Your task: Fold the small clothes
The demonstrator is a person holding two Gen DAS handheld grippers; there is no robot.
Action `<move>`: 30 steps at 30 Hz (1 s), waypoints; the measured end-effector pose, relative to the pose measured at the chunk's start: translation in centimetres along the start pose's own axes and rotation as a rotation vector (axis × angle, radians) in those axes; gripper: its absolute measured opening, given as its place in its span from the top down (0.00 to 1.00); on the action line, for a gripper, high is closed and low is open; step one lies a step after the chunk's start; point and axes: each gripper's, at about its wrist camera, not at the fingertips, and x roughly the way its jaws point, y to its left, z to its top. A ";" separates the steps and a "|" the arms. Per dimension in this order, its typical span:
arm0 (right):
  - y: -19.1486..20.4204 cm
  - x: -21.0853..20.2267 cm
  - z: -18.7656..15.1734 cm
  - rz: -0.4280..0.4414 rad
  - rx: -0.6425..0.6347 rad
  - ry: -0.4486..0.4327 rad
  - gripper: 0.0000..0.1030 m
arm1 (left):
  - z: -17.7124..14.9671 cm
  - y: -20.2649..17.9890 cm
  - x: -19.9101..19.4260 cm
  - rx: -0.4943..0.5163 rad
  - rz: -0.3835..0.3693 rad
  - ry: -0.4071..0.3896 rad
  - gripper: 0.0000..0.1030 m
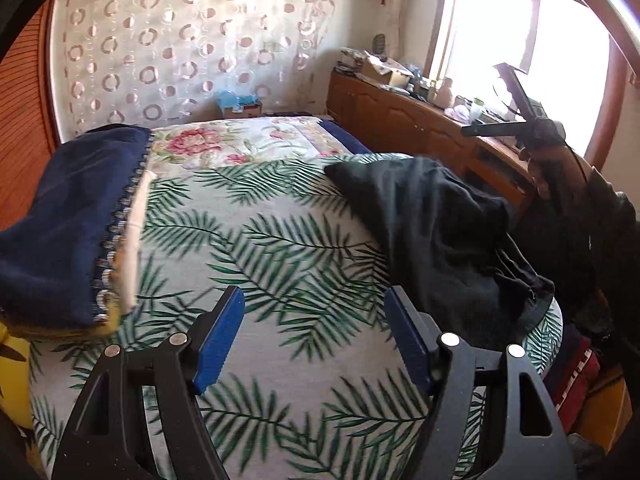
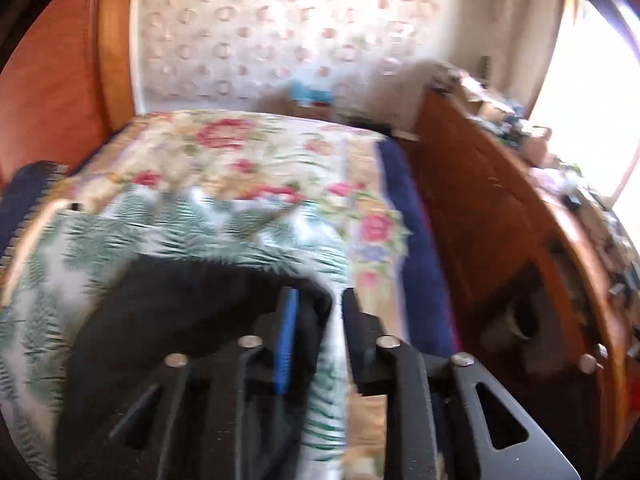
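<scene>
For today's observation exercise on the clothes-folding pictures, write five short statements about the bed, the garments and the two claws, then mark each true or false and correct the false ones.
1. The left claw is open, holding nothing. True.
2. The dark garment lies on a leaf-print sheet. True.
3. The dark garment is neatly folded into a square. False: it lies crumpled and unfolded.
4. A navy blue folded cloth sits at the left of the bed. True.
5. The right claw is spread wide above bare floor. False: its fingers are nearly closed, over the dark garment's edge.

A home bedroom: bed (image 1: 280, 216) under floral and leaf-print covers, cluttered wooden sideboard (image 1: 404, 120), curtained wall (image 1: 192, 40), sunlit window (image 1: 532, 60).
</scene>
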 end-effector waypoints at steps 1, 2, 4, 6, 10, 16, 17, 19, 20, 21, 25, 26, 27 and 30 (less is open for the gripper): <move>-0.2 -0.4 -0.7 -0.003 0.005 -0.006 0.70 | 0.0 -0.5 0.3 0.007 -0.006 0.008 0.29; -0.2 -1.0 -1.8 0.018 0.012 -0.008 0.68 | -0.1 -0.9 0.7 0.013 -0.011 0.014 0.29; 0.7 -2.5 -4.0 0.059 0.011 -0.019 0.68 | -0.2 -1.8 1.3 0.020 -0.023 0.026 0.29; 2.0 -4.2 -7.2 0.103 -0.007 -0.028 0.68 | -0.5 -2.9 2.0 0.028 -0.046 0.038 0.29; 3.1 -7.3 -14.1 0.201 0.002 0.001 0.68 | -1.1 -5.0 3.3 0.054 -0.071 0.071 0.29; 4.6 -7.6 -20.3 0.265 0.003 0.090 0.68 | -1.9 -7.2 4.4 0.093 -0.092 0.113 0.29; 4.6 -7.5 -20.8 0.277 0.011 0.092 0.68 | -2.0 -7.4 4.6 0.097 -0.095 0.119 0.29; 4.9 -7.8 -21.2 0.279 0.008 0.079 0.70 | -2.3 -7.9 4.9 0.100 -0.100 0.135 0.29; 4.7 -7.9 -21.3 0.285 0.004 0.064 0.86 | -2.4 -7.9 5.1 0.102 -0.102 0.138 0.29; 4.3 -8.2 -21.2 0.310 0.005 0.046 0.94 | -2.4 -8.2 5.2 0.106 -0.105 0.143 0.29; 3.7 -10.2 -21.8 0.337 -0.016 -0.016 0.98 | -2.5 -8.6 5.5 0.108 -0.115 0.152 0.29; 3.0 -11.1 -22.1 0.332 -0.004 -0.030 0.98 | -2.5 -8.7 5.5 0.109 -0.117 0.154 0.29; 2.1 -12.2 -23.0 0.315 0.002 -0.047 0.98 | -2.5 -8.6 5.6 0.111 -0.119 0.156 0.29; -0.5 -13.8 -24.0 0.268 0.031 -0.053 0.98 | -2.7 -8.7 5.6 0.116 -0.129 0.168 0.29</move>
